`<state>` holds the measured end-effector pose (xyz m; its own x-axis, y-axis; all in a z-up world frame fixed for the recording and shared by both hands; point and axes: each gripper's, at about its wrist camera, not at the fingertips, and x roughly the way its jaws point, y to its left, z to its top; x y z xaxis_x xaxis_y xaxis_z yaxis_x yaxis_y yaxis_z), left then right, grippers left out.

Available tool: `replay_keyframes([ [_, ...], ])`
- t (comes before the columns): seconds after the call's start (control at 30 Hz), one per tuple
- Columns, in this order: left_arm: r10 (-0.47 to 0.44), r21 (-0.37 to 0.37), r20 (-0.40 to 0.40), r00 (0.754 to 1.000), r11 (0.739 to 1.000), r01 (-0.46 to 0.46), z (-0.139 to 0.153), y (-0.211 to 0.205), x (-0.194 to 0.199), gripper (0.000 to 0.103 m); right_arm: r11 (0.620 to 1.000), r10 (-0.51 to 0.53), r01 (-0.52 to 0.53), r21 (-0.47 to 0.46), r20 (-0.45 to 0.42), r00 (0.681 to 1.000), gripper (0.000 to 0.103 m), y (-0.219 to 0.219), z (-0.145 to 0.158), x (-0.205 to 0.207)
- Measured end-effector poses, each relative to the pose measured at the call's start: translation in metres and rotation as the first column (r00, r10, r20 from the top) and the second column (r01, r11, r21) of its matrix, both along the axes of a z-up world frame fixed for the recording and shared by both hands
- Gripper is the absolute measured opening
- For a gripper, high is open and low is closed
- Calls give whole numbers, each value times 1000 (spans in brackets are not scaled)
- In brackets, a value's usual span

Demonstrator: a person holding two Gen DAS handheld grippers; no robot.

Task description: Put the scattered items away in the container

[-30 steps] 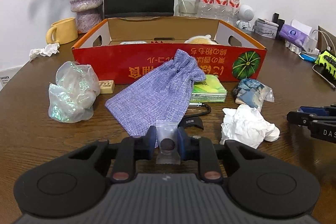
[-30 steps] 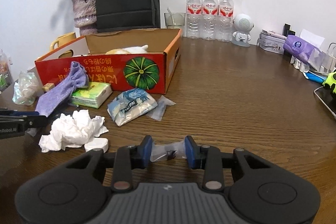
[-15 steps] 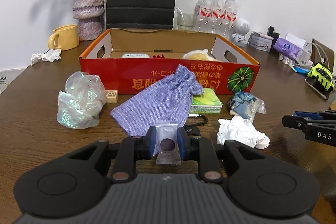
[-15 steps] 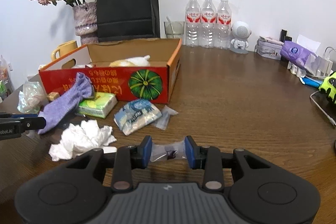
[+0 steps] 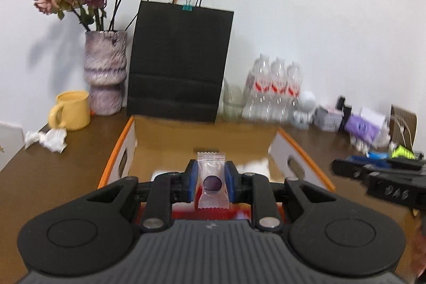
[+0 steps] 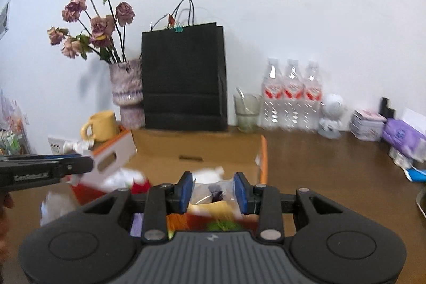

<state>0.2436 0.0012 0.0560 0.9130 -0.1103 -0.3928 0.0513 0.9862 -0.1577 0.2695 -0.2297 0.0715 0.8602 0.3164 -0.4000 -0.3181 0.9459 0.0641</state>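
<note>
Left gripper (image 5: 211, 184) pinches a clear candy sachet (image 5: 212, 181) upright; right gripper (image 6: 213, 189) clamps a second sachet (image 6: 213, 192) crosswise, jaws narrowly parted on each. Both hang over the cardboard box (image 5: 202, 135) by the table's (image 5: 66, 172) rear edge. Risk: slick film slipping free early, or the 2 grippers colliding over the box.

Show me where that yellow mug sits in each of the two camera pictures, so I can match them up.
Left wrist view: the yellow mug stands at the left, beside the purple vase, with crumpled paper in front of it.
Right wrist view: the yellow mug stands left of centre, just behind the box's far left corner.
Shared landmark: the black paper bag against the wall, behind the cardboard box.
</note>
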Motion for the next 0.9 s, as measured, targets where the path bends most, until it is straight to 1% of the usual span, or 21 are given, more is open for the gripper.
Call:
replay_keyframes([
  [0.1,9,-20,-6,1000,1000,-9,-2,6,31,22,1000,9,-8,5,-13,1000,33,22,0,37],
  [0.17,19,-35,-24,1000,999,-20,-8,12,53,22,1000,6,-5,5,-32,999,33,33,-5,62],
  [0.23,23,-57,-56,998,998,-26,-18,19,72,22,1000,6,-6,1,-59,998,33,42,-13,84],
  [0.33,23,-71,-118,993,997,-32,-33,26,96,22,1000,-2,0,-13,-101,995,33,50,-28,111],
  [0.4,24,-67,-135,990,997,-33,-39,28,107,22,1000,-12,9,-20,-124,992,33,52,-35,125],
  [0.47,10,-45,-147,989,999,-17,-42,27,117,22,1000,-16,12,-28,-142,990,34,54,-41,134],
  [0.5,4,-32,-157,988,999,-10,-44,26,120,29,1000,-12,8,-30,-153,988,38,55,-43,138],
  [0.53,8,-24,-167,986,1000,-12,-46,25,123,58,1000,-11,7,-29,-166,986,59,55,-45,142],
  [0.57,30,-17,-175,984,999,-34,-47,24,124,72,1000,-16,12,-27,-178,984,75,54,-47,144],
  [0.6,72,-4,-174,982,997,-74,-48,25,125,90,999,-46,40,-38,-184,982,89,54,-48,145],
  [0.63,100,9,-169,981,995,-100,-49,25,124,97,997,-67,58,-51,-186,980,92,53,-49,146],
  [0.7,111,15,-165,980,994,-110,-48,27,124,98,997,-69,61,-48,-203,977,93,49,-50,149],
  [0.8,112,9,-160,981,994,-112,-46,28,122,102,998,-56,55,-8,-237,970,94,45,-50,150],
  [0.9,114,23,-151,982,993,-112,-45,26,120,103,998,-56,53,-20,-229,972,95,47,-49,148],
])
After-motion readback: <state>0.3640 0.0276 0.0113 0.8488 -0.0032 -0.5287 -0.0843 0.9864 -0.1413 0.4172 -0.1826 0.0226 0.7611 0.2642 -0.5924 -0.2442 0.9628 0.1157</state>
